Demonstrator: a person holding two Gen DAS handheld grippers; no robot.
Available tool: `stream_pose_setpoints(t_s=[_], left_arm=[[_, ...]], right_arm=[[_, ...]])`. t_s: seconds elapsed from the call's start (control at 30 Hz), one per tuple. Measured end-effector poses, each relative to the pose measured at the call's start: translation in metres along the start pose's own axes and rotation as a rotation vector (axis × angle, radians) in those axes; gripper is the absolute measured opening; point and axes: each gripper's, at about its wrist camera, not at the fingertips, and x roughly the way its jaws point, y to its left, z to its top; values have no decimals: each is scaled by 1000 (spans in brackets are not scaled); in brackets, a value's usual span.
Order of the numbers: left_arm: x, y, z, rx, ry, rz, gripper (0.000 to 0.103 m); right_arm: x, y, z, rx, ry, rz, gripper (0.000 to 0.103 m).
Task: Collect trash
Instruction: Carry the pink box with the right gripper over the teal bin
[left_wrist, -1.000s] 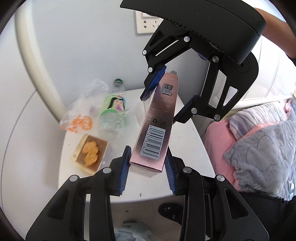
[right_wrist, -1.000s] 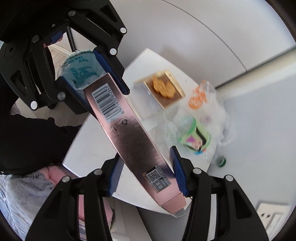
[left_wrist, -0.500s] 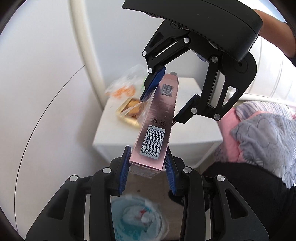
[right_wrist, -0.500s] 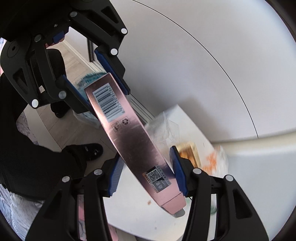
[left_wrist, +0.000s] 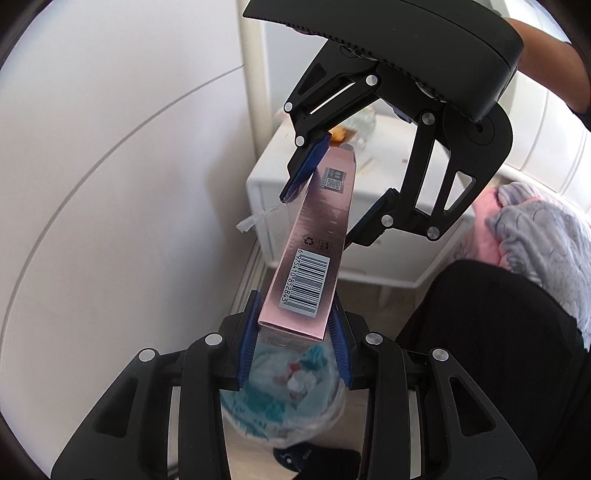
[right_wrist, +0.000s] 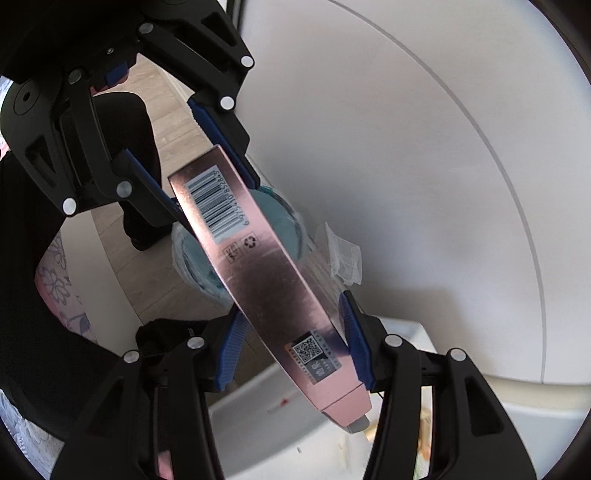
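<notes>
The long pink box (left_wrist: 314, 240) hangs in the air between my 2 grippers, tilted, with its barcode end low and its QR-code end higher. My left gripper (left_wrist: 293, 332) pinches the barcode end, its blue pads (left_wrist: 246, 332) pressed against both side faces of the carton. My right gripper (right_wrist: 291, 350) clamps the QR-code end the same way, and in the left wrist view it reaches down from above onto that far end. A scrap of clear wrapping (right_wrist: 341, 254) sticks out from one edge of the box. Directly under the barcode end sits a bin lined with a teal and white bag (left_wrist: 284, 398), blurred, with what may be crumpled paper inside. Beyond the box stands a white bedside table (left_wrist: 369, 236) with some small wrappers on top, too hidden to name. A white curved wall panel (left_wrist: 110, 184) fills the left side, pink and grey bedding (left_wrist: 535, 236) lies at the right, and my dark trouser leg (left_wrist: 498, 350) is beside the bin
</notes>
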Motion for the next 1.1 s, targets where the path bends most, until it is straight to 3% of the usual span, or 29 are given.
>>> stream_pose_setpoints(t_s=[0.3, 0.83, 1.1], left_arm=[[29, 23, -52, -70, 71, -21, 33], [129, 56, -122, -122, 230, -116, 34], [170, 64, -146, -164, 261, -158, 34]], right_arm=[[64, 14, 25, -19, -9, 93, 49], [191, 31, 16, 45, 30, 242, 49], [234, 24, 18, 46, 55, 299, 49]])
